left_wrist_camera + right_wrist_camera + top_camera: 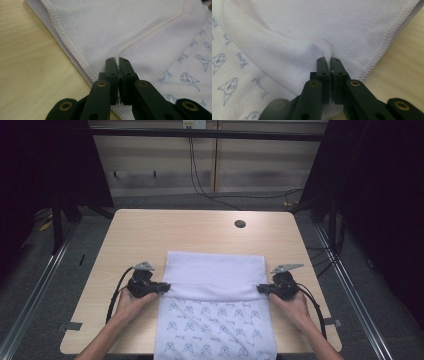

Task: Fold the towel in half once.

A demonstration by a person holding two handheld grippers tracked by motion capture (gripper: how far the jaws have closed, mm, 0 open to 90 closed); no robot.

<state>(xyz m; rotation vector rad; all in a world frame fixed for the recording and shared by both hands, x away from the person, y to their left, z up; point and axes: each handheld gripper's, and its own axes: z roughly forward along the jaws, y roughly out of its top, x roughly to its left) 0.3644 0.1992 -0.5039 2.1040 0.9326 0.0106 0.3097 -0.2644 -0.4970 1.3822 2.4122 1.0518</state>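
High view: L claw (166, 287) & R claw (261, 289) each clamped on towel (215, 270) hem.

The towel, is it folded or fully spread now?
Folded: the towel shows its plain side doubled back over the printed side.

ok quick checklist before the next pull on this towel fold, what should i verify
1. Left gripper shut on the towel hem: ok.
2. Right gripper shut on the opposite hem: ok.
3. Both grippers level with each other across the towel in the high view: ok.
4. Folded flap lying plain side up over the printed side, no twist: ok.
5. Table beyond the towel free of obstacles: ok.
6. Near end of towel fully on the table: cannot tell.
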